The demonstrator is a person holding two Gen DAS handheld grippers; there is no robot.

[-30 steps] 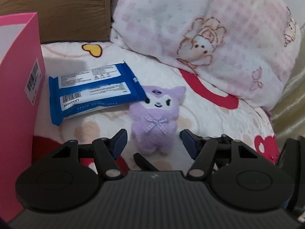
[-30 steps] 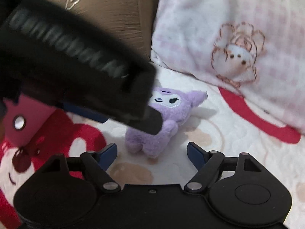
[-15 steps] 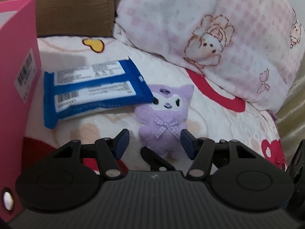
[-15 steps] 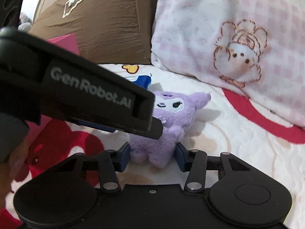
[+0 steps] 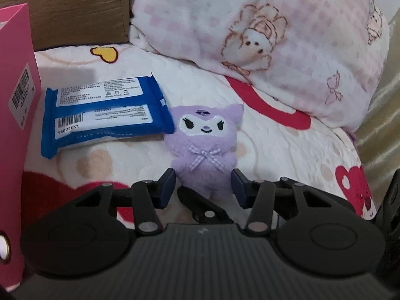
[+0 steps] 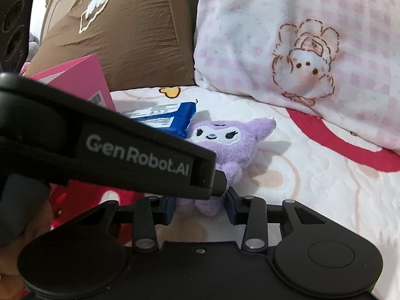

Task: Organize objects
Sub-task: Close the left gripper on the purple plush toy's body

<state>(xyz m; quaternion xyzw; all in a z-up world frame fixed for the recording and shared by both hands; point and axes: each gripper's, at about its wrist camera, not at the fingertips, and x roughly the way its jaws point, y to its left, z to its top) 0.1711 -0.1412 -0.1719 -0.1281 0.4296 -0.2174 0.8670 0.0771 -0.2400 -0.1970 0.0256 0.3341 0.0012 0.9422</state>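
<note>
A small purple plush toy (image 5: pixel 205 140) lies face up on the patterned bedspread (image 5: pixel 287 155). Its lower body sits between the fingers of my left gripper (image 5: pixel 203 187). The jaws are closing and the pads touch its sides. In the right wrist view the plush toy (image 6: pixel 222 140) has its feet between the pads of my right gripper (image 6: pixel 200 207). These jaws are closing too and press on the feet. The black left gripper body (image 6: pixel 125 155) crosses that view and hides part of the toy.
A blue pack of wipes (image 5: pixel 100 115) lies just left of the toy. A pink box (image 5: pixel 15 125) stands at the far left. Behind them lean a pink-checked pillow (image 5: pixel 250 37) and a brown cushion (image 5: pixel 75 7). Bare bedspread lies to the right.
Both pairs of jaws have narrowed from well apart to touching the plush toy. The right gripper has come in closer around its feet. The toy has stayed in place.
</note>
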